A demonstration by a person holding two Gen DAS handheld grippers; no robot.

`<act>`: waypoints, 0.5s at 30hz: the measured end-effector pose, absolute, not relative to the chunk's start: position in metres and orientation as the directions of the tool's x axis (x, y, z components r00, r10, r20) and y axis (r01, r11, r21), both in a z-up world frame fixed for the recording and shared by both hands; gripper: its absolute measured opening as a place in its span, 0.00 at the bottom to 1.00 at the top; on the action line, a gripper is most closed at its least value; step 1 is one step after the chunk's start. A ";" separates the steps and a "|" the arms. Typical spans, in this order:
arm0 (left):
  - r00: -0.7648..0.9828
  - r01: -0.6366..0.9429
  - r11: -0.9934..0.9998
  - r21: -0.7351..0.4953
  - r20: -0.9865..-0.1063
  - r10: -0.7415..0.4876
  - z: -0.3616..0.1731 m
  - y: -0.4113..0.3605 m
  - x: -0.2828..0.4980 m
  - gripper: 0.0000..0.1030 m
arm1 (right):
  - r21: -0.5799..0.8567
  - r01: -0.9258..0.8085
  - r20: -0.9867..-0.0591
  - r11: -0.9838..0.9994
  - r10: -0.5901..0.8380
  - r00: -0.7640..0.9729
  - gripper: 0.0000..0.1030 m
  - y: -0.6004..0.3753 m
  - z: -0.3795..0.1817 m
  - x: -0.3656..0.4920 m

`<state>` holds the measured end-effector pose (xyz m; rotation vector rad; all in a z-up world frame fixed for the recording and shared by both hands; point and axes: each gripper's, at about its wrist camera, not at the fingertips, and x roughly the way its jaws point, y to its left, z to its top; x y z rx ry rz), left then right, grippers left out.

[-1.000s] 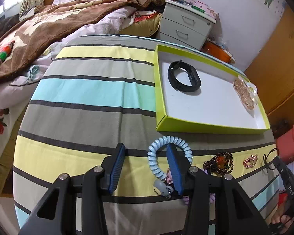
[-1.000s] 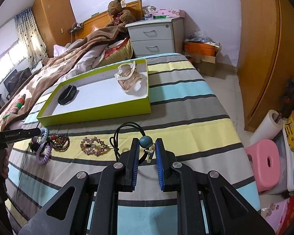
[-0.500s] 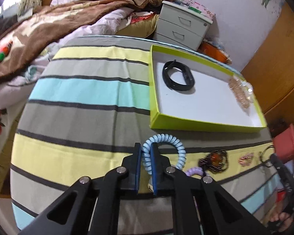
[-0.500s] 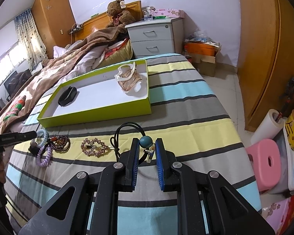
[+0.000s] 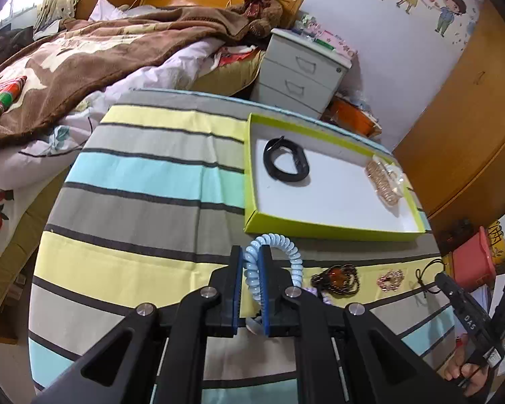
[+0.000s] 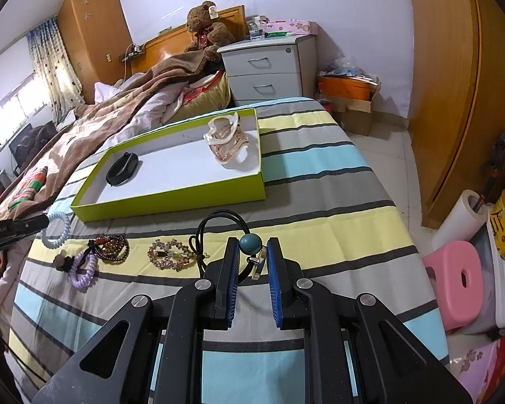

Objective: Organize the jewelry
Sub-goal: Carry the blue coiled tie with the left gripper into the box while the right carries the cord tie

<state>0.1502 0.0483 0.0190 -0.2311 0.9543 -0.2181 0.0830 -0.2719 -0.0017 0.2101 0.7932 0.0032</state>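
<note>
With my left hand-held gripper (image 5: pixel 251 262) pinching the near side of the blue coil band (image 5: pixel 273 262), the ring stands edge-up between the pads and its loop reaches ahead toward the tray (image 5: pixel 333 227), which lies just beyond with its long side running across my view. My right hand-held gripper (image 6: pixel 251 254) sits narrowly parted around a teal bead (image 6: pixel 250 244), farther from the tray's open middle.

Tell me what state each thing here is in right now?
Left gripper: fingers shut on the blue coil hair tie.
Right gripper: fingers around the teal bead; grip unclear.
Green tray: open, lidless.
Black band: in tray.
Purple coil tie: on cloth.
</note>
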 end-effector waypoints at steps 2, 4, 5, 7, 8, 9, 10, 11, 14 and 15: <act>0.565 0.088 0.951 -0.298 -0.771 -0.294 0.024 0.049 0.149 0.09 | 0.190 0.073 -0.704 0.979 0.084 0.705 0.17 -0.271 0.001 0.083; 0.573 0.093 0.951 -0.296 -0.765 -0.294 0.029 0.048 0.147 0.09 | 0.188 0.071 -0.699 0.980 0.083 0.710 0.17 -0.271 0.004 0.082; 0.575 0.096 0.950 -0.296 -0.763 -0.296 0.031 0.047 0.147 0.09 | 0.188 0.070 -0.698 0.980 0.083 0.711 0.17 -0.270 0.006 0.082; 0.580 0.101 0.950 -0.296 -0.758 -0.299 0.035 0.046 0.146 0.09 | 0.186 0.067 -0.692 0.980 0.082 0.717 0.17 -0.270 0.010 0.082; 0.582 0.104 0.949 -0.297 -0.756 -0.300 0.036 0.045 0.146 0.09 | 0.185 0.066 -0.689 0.981 0.081 0.720 0.17 -0.269 0.012 0.082; 0.586 0.106 0.949 -0.298 -0.753 -0.301 0.038 0.045 0.146 0.09 | 0.184 0.066 -0.686 0.981 0.080 0.723 0.17 -0.269 0.014 0.082; 0.588 0.106 0.948 -0.300 -0.750 -0.303 0.039 0.045 0.146 0.09 | 0.182 0.065 -0.683 0.981 0.079 0.726 0.17 -0.269 0.016 0.082; 0.588 0.106 0.948 -0.301 -0.749 -0.304 0.040 0.045 0.145 0.09 | 0.182 0.065 -0.680 0.981 0.078 0.729 0.17 -0.269 0.018 0.082; 0.593 0.110 0.946 -0.304 -0.744 -0.308 0.044 0.044 0.145 0.09 | 0.180 0.058 -0.672 0.982 0.080 0.736 0.17 -0.268 0.025 0.086; 0.595 0.112 0.946 -0.303 -0.742 -0.308 0.045 0.044 0.145 0.09 | 0.179 0.053 -0.669 0.982 0.082 0.739 0.17 -0.267 0.029 0.088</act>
